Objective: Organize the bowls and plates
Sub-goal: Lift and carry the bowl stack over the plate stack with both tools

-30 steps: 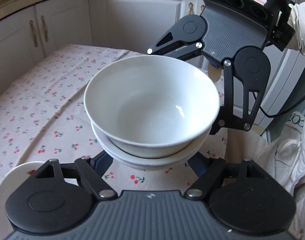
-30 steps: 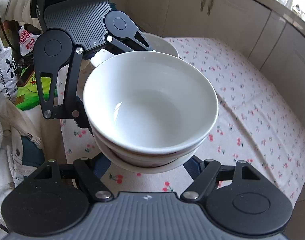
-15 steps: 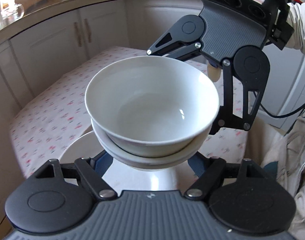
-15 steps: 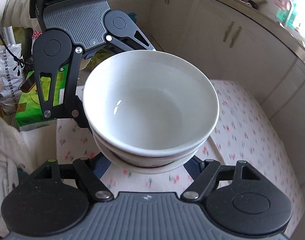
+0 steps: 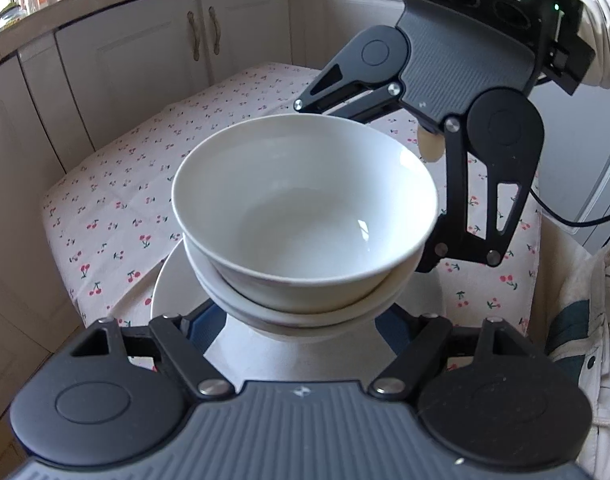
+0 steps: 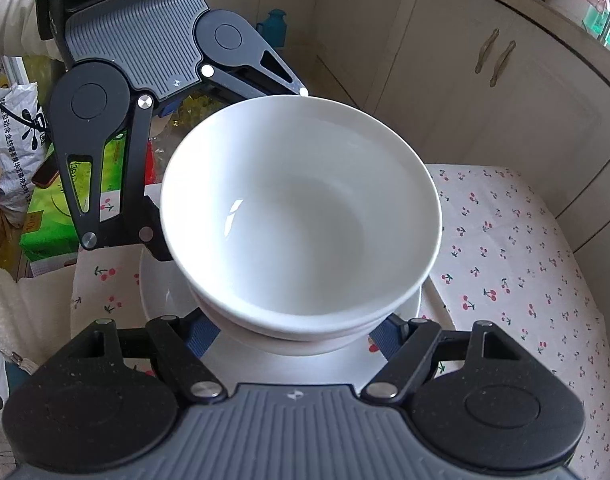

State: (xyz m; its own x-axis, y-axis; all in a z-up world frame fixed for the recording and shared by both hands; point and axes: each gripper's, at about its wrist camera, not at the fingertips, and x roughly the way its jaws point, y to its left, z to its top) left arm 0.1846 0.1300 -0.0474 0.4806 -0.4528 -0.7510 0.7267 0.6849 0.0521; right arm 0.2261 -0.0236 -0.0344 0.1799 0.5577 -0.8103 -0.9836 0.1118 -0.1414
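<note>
Two black hand-held grippers face each other across a stack of white bowls [image 5: 305, 216], carrying it between them above a table.

The left gripper [image 5: 301, 320] points steeply downward. Its jaws stand part open on either side of the lowest bowl, and its blue fingers [image 5: 209, 320] sit against the underside of the stack. The pads are mostly hidden beneath the bowls, but the stack hangs in the air with nothing else under it, so the gripper is bearing it.

The right gripper [image 6: 301, 332] comes from the opposite side, also tilted steeply down. Its jaws are likewise part open around the base of the stack, blue fingers [image 6: 201, 332] tucked under the bottom bowl's wall. In the left view, a pale sleeve [image 5: 601, 44] holds this gripper at upper right.

The stack is at least two bowls nested, the top one tilted a little in the one below. It is empty.

Directly beneath the stack lies a white plate [image 5: 173, 292] on a cherry-print tablecloth [image 5: 145, 168]. The bowls are clear of the plate, not touching it. Cream cabinets [image 5: 153, 56] stand behind the table.
</note>
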